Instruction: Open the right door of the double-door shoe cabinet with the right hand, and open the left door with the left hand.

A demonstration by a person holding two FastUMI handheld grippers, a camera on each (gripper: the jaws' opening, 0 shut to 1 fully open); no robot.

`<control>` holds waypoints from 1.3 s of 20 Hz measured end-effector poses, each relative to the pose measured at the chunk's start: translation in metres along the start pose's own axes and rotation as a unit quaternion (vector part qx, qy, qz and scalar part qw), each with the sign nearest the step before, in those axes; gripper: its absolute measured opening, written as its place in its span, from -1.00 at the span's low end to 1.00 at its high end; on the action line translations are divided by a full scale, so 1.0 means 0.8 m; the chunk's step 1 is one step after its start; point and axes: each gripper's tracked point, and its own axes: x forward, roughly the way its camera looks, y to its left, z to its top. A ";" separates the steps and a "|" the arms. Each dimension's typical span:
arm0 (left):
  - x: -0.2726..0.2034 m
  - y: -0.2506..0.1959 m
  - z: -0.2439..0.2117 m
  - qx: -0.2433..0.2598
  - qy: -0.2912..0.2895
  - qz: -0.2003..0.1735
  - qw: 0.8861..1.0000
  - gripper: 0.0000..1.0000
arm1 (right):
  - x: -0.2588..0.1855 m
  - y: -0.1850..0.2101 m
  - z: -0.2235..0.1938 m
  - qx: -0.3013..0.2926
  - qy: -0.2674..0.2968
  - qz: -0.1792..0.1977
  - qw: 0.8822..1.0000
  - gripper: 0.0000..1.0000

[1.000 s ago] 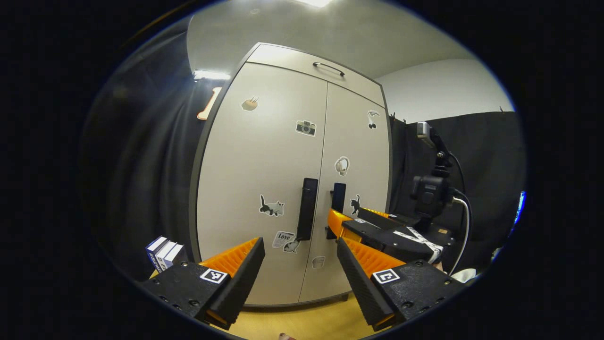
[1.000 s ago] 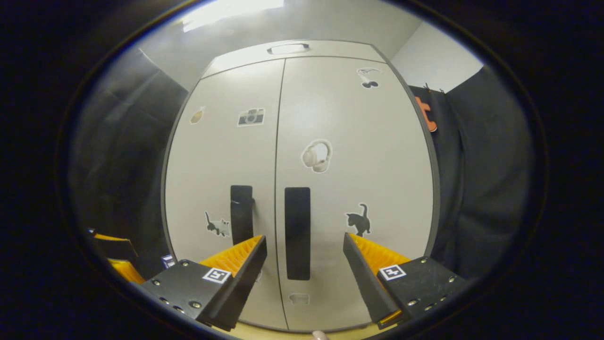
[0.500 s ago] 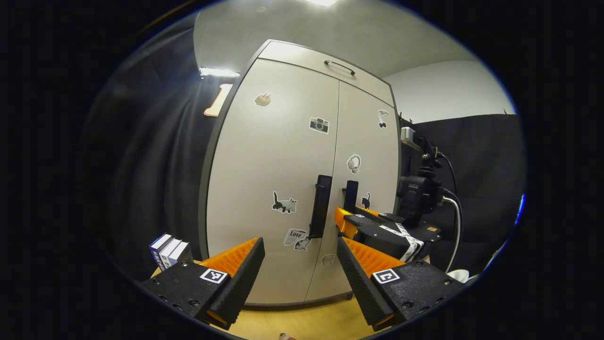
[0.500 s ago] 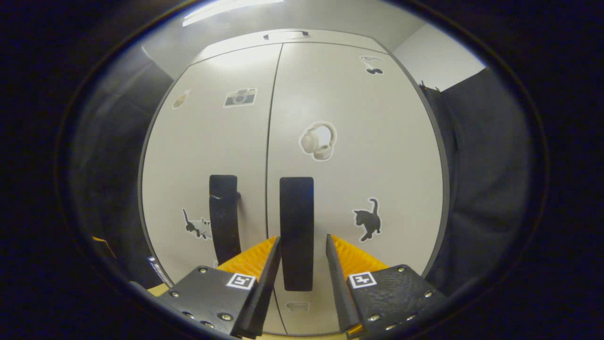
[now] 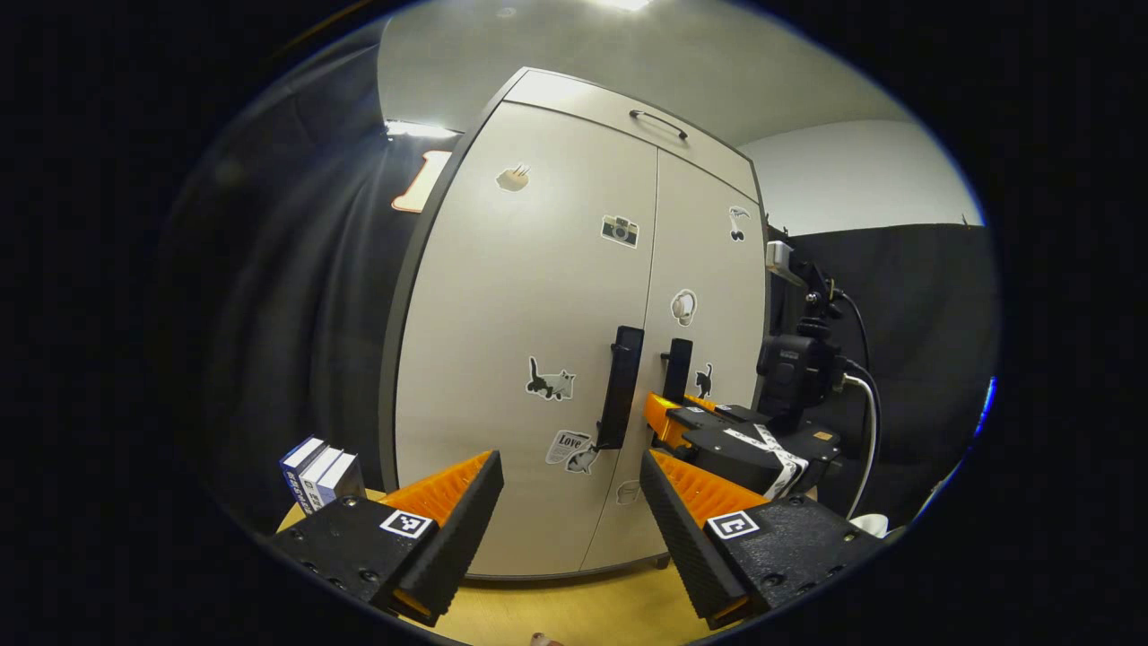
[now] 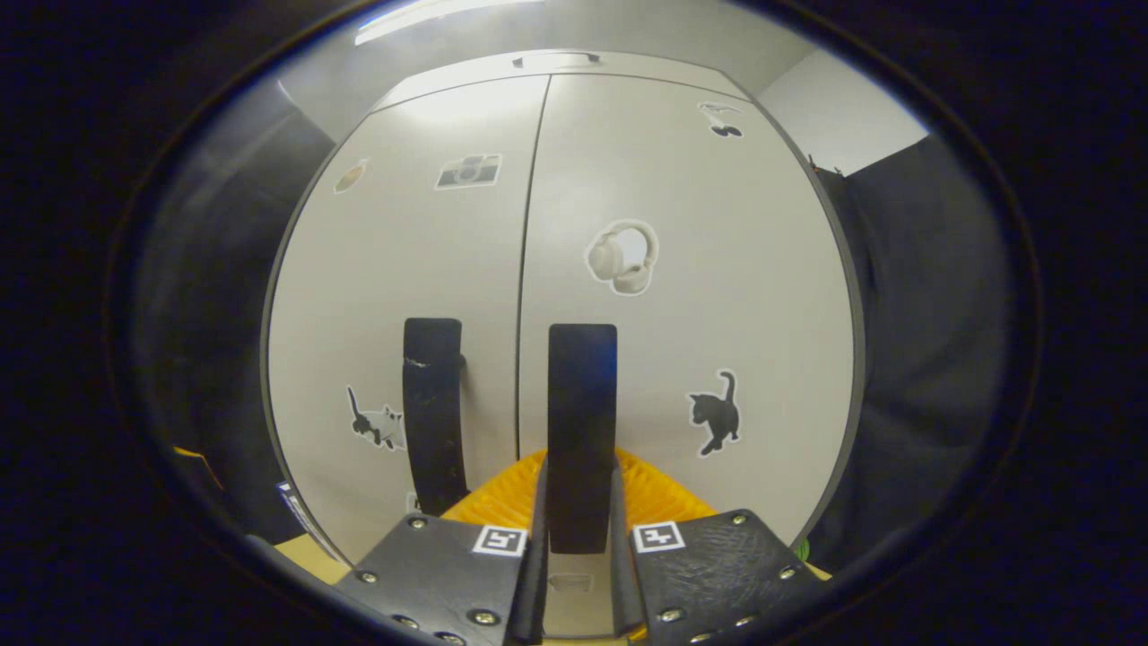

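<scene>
Pale grey double-door shoe cabinet [image 6: 717, 296], upright, both doors shut. Stickers scattered over fronts. Black vertical handle on right door [image 6: 581, 431] and on left door [image 6: 433, 408], flanking centre seam.
</scene>
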 end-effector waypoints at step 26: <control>-0.078 -0.188 -0.011 0.001 -0.007 0.009 1.000 0.89 | -0.172 -0.097 0.018 -0.016 0.025 0.101 0.994 -0.63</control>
